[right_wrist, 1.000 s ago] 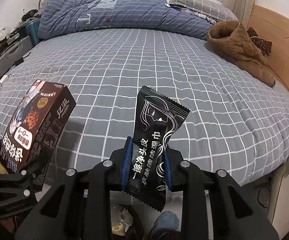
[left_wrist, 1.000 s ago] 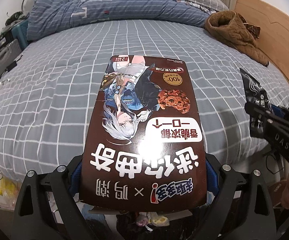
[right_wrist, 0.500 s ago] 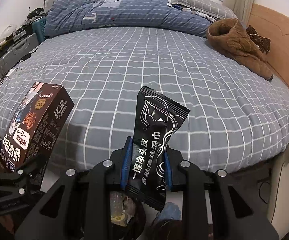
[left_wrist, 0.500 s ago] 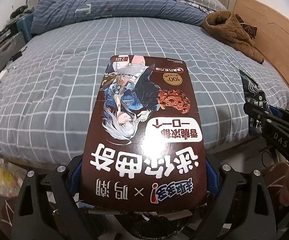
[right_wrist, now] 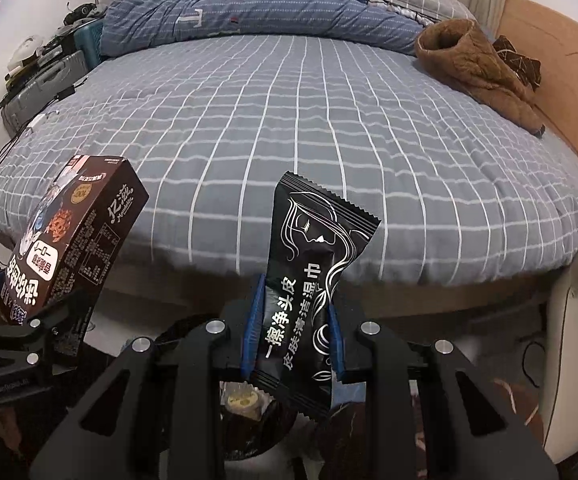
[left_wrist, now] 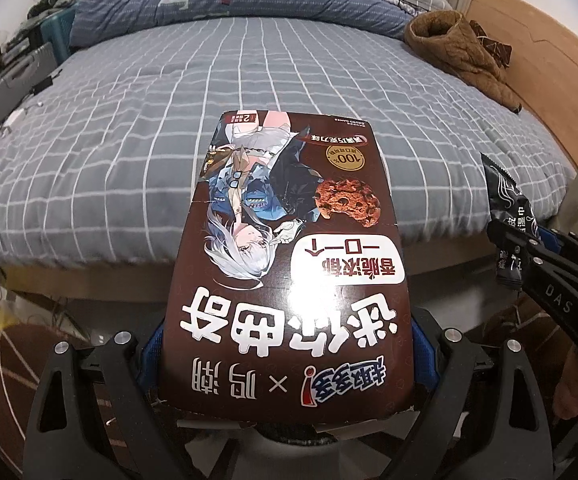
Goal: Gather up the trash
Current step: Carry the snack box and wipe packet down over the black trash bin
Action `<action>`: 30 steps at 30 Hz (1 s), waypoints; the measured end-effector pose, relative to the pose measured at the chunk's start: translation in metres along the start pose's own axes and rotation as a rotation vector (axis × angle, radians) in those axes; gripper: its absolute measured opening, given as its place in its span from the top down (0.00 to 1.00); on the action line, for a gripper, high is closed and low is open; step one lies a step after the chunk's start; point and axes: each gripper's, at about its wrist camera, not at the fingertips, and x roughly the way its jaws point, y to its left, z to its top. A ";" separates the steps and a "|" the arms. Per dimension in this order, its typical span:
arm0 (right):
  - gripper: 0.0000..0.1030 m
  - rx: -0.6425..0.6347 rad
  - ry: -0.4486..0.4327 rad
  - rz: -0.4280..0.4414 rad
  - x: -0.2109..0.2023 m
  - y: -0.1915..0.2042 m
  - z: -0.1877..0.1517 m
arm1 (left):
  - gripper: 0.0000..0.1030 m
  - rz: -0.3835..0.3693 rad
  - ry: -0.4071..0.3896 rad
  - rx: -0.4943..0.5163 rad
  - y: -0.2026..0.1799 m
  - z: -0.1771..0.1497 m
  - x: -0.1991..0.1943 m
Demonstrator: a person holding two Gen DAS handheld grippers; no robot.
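Note:
My left gripper is shut on a brown cookie box with white lettering and a cartoon figure; the box fills the middle of the left wrist view and also shows at the left of the right wrist view as cookie box. My right gripper is shut on a black wet-wipe packet, which stands upright between the blue pads. The same packet and right gripper appear at the right edge of the left wrist view. Both grippers hover past the foot of the bed, above a dark bin holding some trash.
A bed with a grey checked cover lies ahead. A blue duvet is bunched at its far end, and a brown coat rests on its right side by a wooden panel. Suitcases and clutter stand at the left.
Both grippers have drawn back from the bed with their items still held; the bed's foot edge and the floor below now show, and the bin has come into view under the right gripper.

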 end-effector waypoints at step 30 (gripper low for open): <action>0.74 0.050 0.244 0.012 0.031 0.016 -0.076 | 0.13 -0.030 0.222 -0.002 0.002 -0.058 0.028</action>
